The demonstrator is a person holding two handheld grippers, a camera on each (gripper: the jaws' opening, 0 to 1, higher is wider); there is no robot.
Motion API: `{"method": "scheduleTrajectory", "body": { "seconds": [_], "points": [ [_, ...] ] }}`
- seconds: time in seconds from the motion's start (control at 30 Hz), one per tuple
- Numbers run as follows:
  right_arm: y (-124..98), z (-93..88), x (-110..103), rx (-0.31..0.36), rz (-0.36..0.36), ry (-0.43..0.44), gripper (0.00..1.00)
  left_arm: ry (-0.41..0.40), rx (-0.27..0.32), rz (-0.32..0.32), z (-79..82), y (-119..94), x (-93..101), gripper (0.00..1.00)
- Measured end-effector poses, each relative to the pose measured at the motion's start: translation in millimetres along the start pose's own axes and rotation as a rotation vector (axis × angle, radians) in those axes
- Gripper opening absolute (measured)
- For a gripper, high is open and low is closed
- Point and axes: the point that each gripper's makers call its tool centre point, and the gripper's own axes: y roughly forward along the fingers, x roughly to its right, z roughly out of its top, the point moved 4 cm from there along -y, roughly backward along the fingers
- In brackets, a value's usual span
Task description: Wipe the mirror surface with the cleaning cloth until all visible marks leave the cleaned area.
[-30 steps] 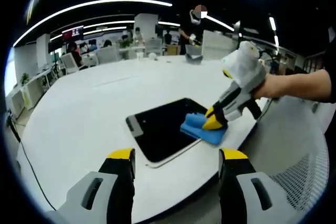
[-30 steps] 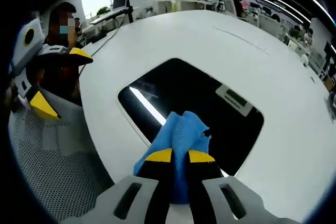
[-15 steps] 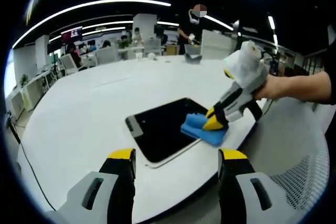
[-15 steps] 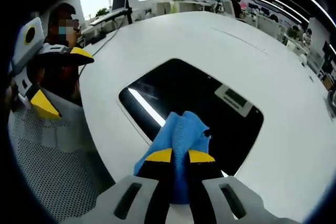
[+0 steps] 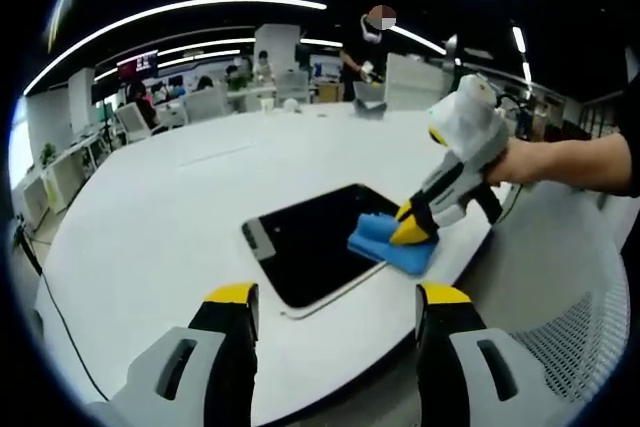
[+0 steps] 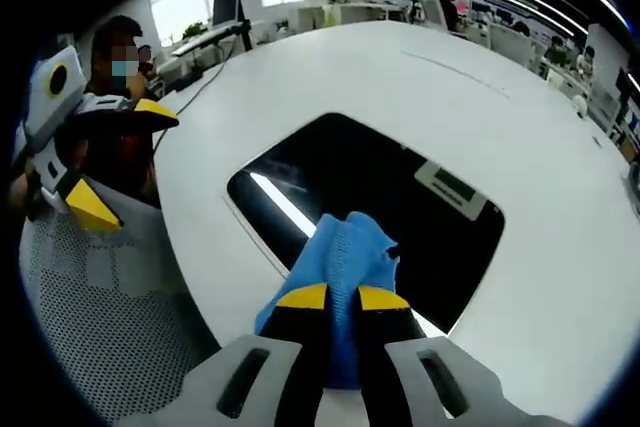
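Blue cloth [image 6: 345, 265] pinched by right gripper [image 6: 342, 299], on mirror [image 6: 365, 209] at 6 o'clock; left gripper [image 5: 335, 297] wide, empty; white table [image 5: 150, 227].

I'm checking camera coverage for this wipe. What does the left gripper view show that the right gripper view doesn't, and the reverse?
Left gripper view: the right gripper from outside, held by a hand, pressing the cloth on the mirror's near corner; its own fingers stand apart, empty.

Right gripper view: the cloth pinched between its own closed fingers, and a bright light streak reflected in the mirror.

Both: the dark mirror, blue cloth and white table.
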Motion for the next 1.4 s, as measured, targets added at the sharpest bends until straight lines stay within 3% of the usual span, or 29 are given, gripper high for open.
{"method": "scheduleTrajectory", "body": {
  "seconds": [0.57,1.4],
  "points": [
    [-3,-2.5,6,-0.014,0.011,0.009,0.04,-0.010,0.008,0.000,1.3,1,-0.2,0.64],
    [-21,-22.8,36,-0.018,-0.017,0.104,0.04,-0.020,0.014,-0.018,2.6,2,1.8,0.65]
  ]
}}
